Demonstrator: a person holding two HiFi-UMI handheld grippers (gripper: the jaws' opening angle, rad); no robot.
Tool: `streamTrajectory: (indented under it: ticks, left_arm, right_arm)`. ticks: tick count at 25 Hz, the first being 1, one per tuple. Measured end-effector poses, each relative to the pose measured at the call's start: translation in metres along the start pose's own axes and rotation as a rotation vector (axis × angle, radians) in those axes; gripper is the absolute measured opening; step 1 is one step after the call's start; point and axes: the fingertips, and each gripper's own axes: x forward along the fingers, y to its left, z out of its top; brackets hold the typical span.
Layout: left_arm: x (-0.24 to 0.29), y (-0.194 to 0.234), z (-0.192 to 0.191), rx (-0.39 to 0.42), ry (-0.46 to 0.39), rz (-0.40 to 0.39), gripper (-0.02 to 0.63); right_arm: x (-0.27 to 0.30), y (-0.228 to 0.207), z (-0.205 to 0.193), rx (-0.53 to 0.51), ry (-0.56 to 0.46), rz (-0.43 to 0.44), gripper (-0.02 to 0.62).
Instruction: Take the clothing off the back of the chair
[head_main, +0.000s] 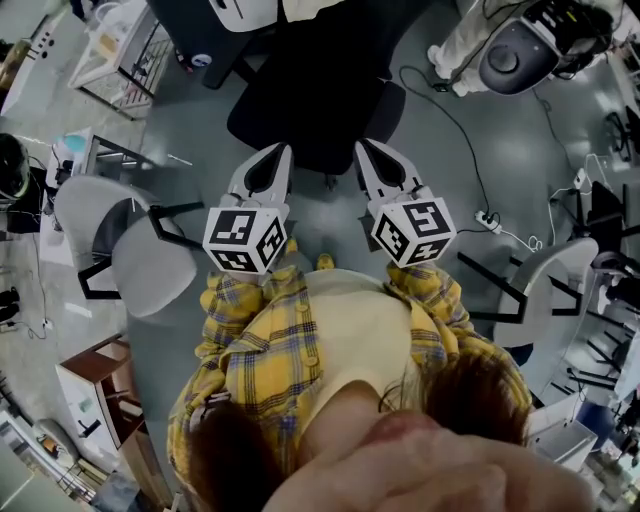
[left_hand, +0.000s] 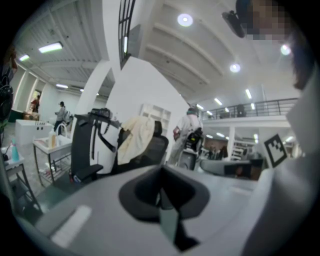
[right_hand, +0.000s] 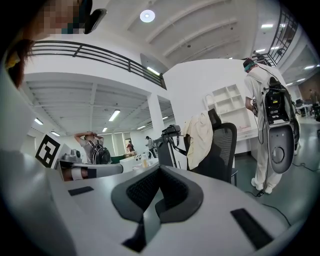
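Grey flooring is filling the head view, where the left gripper and right gripper are pointing side by side toward a black mesh-backed office chair.

Left gripper view: the jaws are sitting clenched together, grasping nothing. A cream fabric garment is hanging over the chair back, well apart from them.

Right gripper view: the jaws are likewise sitting clenched and empty. The garment is draping over the chair back, well ahead.
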Motion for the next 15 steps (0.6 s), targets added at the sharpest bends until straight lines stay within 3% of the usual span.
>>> streamTrajectory:
  ticks: [15]
  left_arm:
    - [0.060,0.060,0.024,0.054,-0.011,-0.053,0.006]
  right_arm:
    - [0.074,-0.024,0.013,-0.022,-0.004,-0.087,0.014]
